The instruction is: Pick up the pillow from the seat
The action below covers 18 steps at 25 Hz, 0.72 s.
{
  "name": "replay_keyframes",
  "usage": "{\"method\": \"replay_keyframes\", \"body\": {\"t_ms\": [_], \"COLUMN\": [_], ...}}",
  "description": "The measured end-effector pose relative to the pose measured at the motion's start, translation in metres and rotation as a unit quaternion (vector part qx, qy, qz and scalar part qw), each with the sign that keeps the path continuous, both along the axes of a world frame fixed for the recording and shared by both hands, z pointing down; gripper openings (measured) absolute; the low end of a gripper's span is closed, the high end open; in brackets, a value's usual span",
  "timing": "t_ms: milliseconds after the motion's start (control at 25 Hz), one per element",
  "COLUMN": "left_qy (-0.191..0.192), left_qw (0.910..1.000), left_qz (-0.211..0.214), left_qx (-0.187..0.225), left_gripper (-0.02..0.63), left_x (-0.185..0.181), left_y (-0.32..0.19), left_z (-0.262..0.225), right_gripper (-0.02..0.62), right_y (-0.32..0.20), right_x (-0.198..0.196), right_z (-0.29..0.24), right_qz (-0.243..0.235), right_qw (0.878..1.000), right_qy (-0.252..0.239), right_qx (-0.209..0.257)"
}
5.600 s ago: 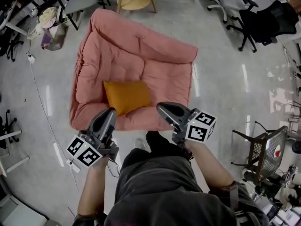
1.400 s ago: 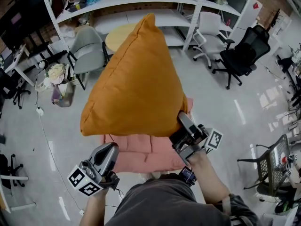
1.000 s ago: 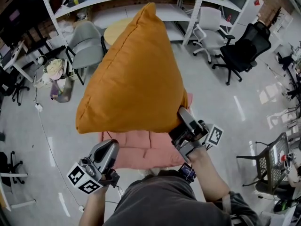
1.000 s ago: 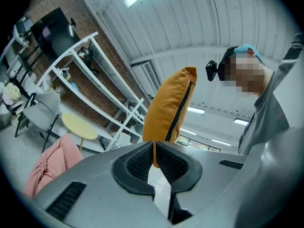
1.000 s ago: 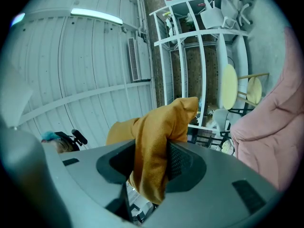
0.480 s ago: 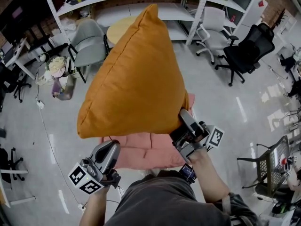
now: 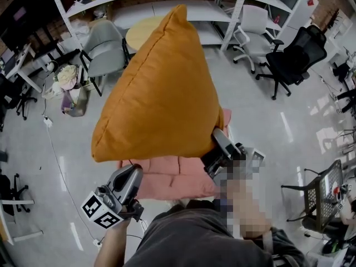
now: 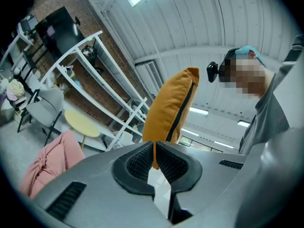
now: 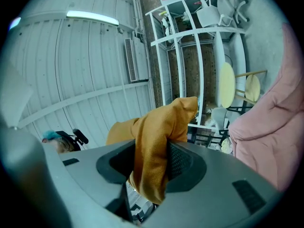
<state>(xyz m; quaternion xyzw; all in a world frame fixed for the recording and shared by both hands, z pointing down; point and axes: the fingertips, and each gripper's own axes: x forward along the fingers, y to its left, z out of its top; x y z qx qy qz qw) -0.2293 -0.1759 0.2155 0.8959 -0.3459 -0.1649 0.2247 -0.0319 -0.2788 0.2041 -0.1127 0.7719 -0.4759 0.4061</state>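
Observation:
An orange pillow [image 7: 161,93] hangs in the air in front of me, one corner pointing up. My right gripper [image 7: 214,142] is shut on its lower right corner. In the right gripper view, bunched orange fabric [image 9: 151,141] fills the space between the pads of the right gripper [image 9: 149,167]. The pink cushioned seat [image 7: 167,179] lies on the floor below, with no pillow on it. My left gripper [image 7: 132,174] hovers under the pillow's lower left edge, apart from it. Its jaws stand together with nothing in them; in the left gripper view the pillow [image 8: 171,103] shows edge-on beyond the left gripper [image 8: 153,158].
White shelving [image 7: 144,4] lines the back wall. A grey chair [image 7: 103,52] and a round yellow table [image 7: 139,35] stand behind the pillow. Office chairs [image 7: 292,57] are at the right, a wire chair [image 7: 322,191] at the far right. A person's legs fill the bottom.
In the earliest frame the pillow lay on the pink seat with both grippers near it. It now hangs high from the right gripper. Over the last second almost nothing has moved.

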Motion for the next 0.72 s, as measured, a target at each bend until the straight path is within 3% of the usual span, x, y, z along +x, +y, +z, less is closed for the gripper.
{"method": "replay_keyframes", "body": {"t_ms": [720], "left_qy": [-0.002], "left_qw": [1.0000], "left_qz": [-0.004], "left_qx": [-0.007], "left_gripper": [0.011], "left_x": [0.005], "left_y": [-0.015], "left_z": [0.005], "right_gripper": [0.161], "right_y": [-0.018], "right_x": [0.003], "right_z": [0.011], "right_qz": [-0.008], "right_qw": [1.000], "right_qy": [-0.002], "right_qx": [-0.011]}}
